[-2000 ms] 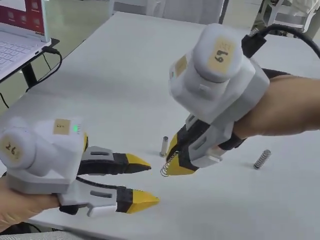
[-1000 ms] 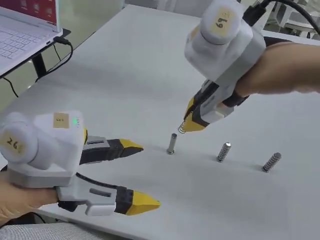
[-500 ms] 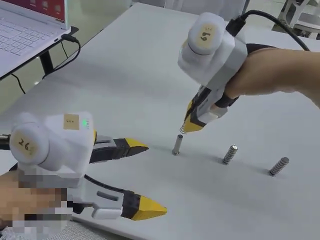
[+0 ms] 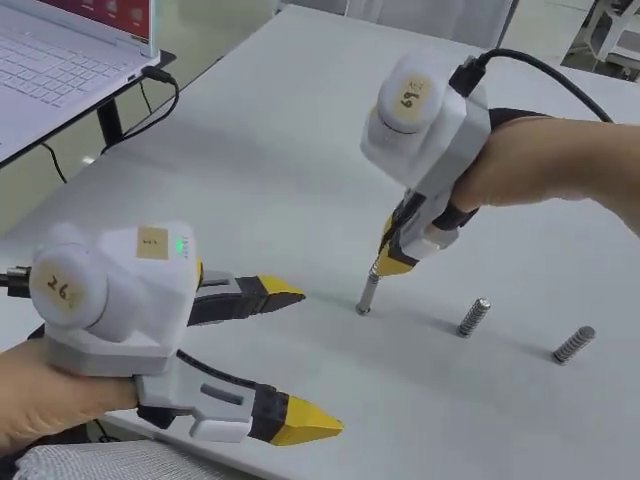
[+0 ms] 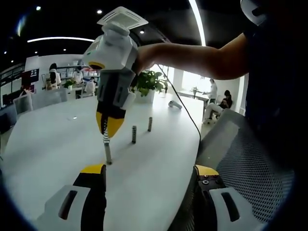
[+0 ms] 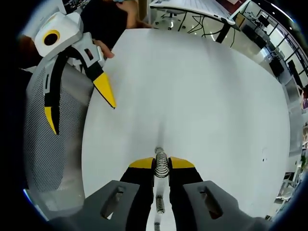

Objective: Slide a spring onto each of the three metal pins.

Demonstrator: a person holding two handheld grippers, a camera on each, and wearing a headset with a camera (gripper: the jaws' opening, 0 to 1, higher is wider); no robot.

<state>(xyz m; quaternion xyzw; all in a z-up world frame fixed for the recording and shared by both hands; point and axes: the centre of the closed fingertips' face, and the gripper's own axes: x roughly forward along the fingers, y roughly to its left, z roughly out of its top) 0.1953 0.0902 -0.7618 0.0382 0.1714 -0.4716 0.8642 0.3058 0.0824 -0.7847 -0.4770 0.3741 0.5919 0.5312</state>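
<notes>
Claws hang over a wide white tabletop (image 4: pixel 250 130). Right claw (image 4: pixel 395 265) is clenched on a small spring (image 6: pixel 162 166) and holds it upright over the bare pin (image 4: pixel 368 297). Left claw (image 4: pixel 312 360) is near and to the left, spread wide, with nothing in it. A laptop (image 4: pixel 60 70) sits far left. To the right stand the middle pin (image 4: pixel 473 317) and the end pin (image 4: pixel 572 345), each with a spring already on it. So this looks like the last pin. I think the spring's bottom end just meets the pin's top, but it is too small to be sure. Next, the spring should stay lined up with the pin, go down over it, and then be let go. A sticker (image 4: pixel 58 290) on the left claw says 26. The right claw's sticker is turned and hard to read.
</notes>
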